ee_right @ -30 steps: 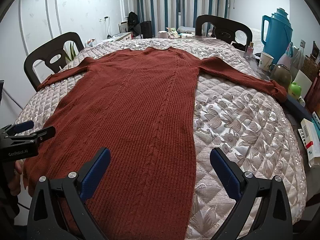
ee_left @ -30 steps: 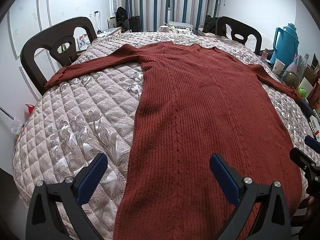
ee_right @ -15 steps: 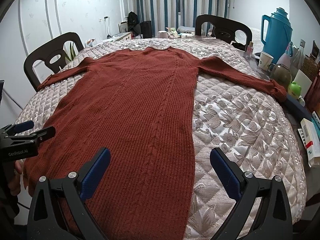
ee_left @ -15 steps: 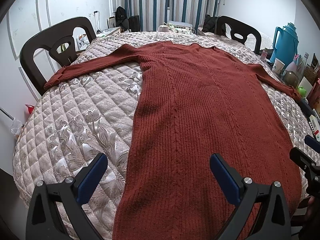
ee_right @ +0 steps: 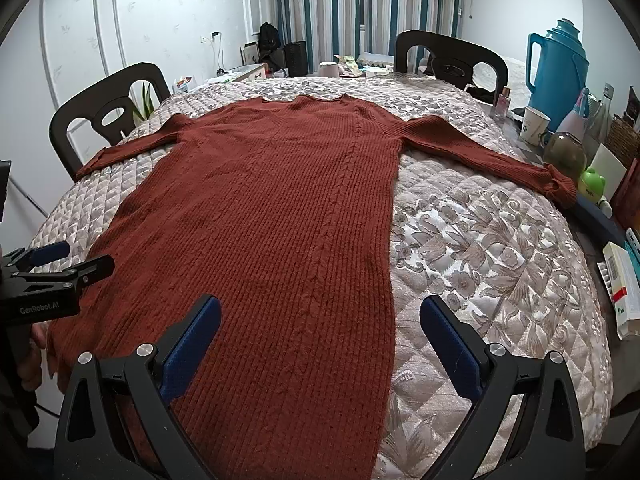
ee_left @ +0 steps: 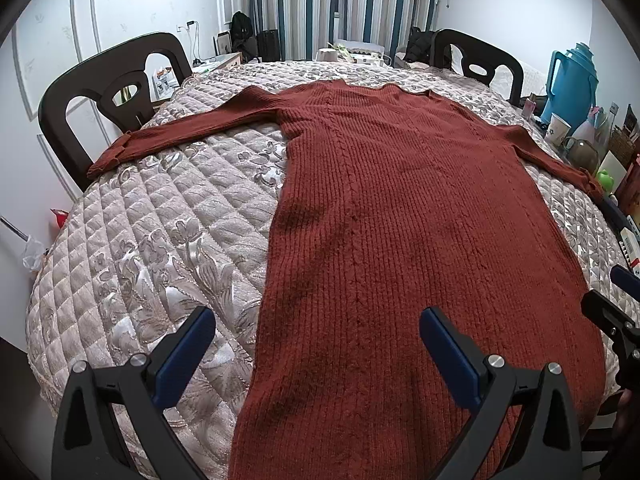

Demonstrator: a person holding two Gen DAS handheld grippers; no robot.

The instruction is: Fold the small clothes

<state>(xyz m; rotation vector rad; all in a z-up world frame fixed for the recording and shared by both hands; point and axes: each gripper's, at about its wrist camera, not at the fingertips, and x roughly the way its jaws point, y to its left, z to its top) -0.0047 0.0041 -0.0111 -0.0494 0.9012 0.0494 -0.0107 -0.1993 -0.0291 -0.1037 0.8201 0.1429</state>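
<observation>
A long rust-red ribbed knit dress (ee_left: 400, 240) lies flat, face up, on the quilted table cover (ee_left: 160, 240), sleeves spread to both sides, hem nearest me. It also shows in the right wrist view (ee_right: 272, 232). My left gripper (ee_left: 316, 340) is open and empty, above the dress's left hem edge. My right gripper (ee_right: 320, 328) is open and empty, above the right hem edge. The left gripper shows at the left edge of the right wrist view (ee_right: 60, 264).
Dark chairs stand at the far left (ee_left: 108, 92) and far right (ee_left: 476, 60). A blue thermos (ee_right: 560, 68), paper cup (ee_right: 534, 124), glass pot (ee_right: 566, 154), green toy (ee_right: 592, 184) and boxes (ee_right: 620, 280) crowd the table's right side.
Both grippers have stayed nearly still; the views have shifted only slightly. The dress has not moved.
</observation>
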